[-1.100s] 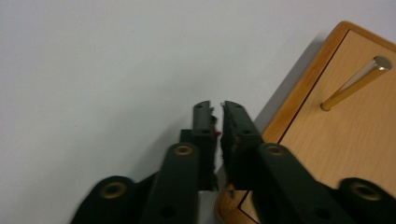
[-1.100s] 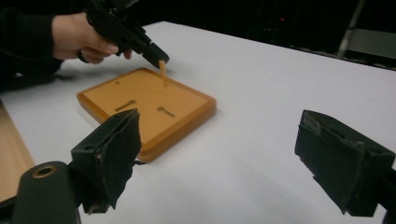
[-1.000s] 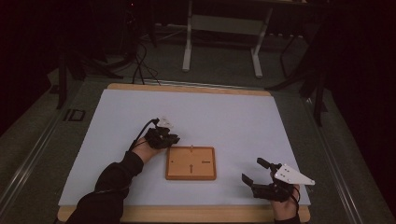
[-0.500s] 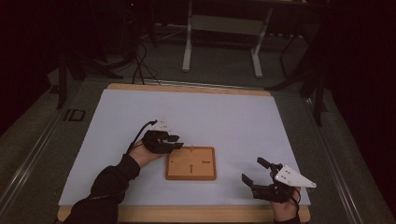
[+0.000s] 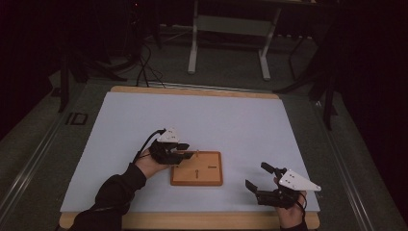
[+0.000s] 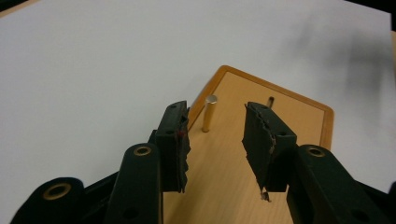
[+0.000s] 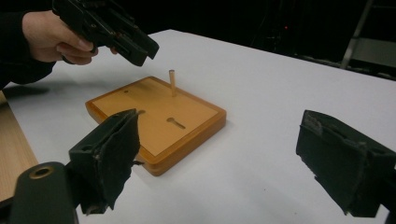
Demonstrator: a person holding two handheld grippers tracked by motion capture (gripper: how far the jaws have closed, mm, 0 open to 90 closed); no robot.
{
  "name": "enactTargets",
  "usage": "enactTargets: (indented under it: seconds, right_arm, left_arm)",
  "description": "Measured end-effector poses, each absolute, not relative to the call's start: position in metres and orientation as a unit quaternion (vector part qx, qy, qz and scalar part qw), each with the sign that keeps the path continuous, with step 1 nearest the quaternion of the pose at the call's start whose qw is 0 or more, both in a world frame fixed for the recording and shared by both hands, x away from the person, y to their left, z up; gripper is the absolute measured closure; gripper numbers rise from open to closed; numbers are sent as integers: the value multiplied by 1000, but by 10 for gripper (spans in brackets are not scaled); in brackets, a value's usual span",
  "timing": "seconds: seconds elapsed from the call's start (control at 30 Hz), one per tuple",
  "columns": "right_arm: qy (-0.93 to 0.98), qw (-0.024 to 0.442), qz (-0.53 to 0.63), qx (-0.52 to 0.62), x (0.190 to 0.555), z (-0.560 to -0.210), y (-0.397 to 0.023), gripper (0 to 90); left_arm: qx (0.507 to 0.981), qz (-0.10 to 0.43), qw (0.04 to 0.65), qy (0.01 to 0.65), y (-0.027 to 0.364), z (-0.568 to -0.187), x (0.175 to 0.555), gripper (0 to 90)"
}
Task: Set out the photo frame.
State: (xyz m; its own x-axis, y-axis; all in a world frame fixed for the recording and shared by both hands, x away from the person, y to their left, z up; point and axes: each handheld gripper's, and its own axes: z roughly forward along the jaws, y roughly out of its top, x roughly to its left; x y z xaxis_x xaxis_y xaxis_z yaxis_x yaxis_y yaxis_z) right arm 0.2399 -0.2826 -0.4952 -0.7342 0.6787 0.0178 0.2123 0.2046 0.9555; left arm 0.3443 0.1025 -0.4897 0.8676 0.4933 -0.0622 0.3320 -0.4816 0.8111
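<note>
Your thin wooden peg (image 7: 172, 82) stands upright in the square wooden board (image 5: 197, 168) near the desk's front edge; left tongs (image 6: 215, 135) have just been opening with nothing between them, right tongs (image 7: 219, 163) gape apart, and further slots remain unfilled.

Left claw (image 6: 215, 140) jaws just opening, apart; peg (image 6: 209, 113) upright beyond, on wooden board (image 6: 299, 116).

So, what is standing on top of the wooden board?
One thin wooden peg stands upright on the wooden board, near one edge. The board also has a keyhole-shaped slot and a small hole. What lies under the board is hidden.
</note>
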Motion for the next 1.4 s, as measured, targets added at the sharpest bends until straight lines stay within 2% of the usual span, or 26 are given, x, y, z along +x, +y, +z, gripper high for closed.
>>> enactTargets:
  seconds: [0.17, 0.4, 0.73, 1.0, 1.4]
  right_arm:
    - [751, 223, 547, 296, 240, -495, -281, 116]
    - [758, 210, 546, 288, 239, -495, -276, 128]
    - [762, 210, 538, 294, 239, -498, -270, 107]
    - [764, 207, 535, 295, 239, -499, -269, 108]
    - [785, 212, 514, 274, 238, -500, -262, 120]
  left_arm:
    - [858, 90, 447, 235, 94, -495, 346, 604]
    - [860, 85, 445, 236, 85, -501, 356, 620]
    - [865, 89, 432, 237, 76, -511, 363, 688]
    - [868, 86, 431, 232, 72, -512, 365, 820]
    - [875, 75, 422, 225, 71, -510, 369, 842]
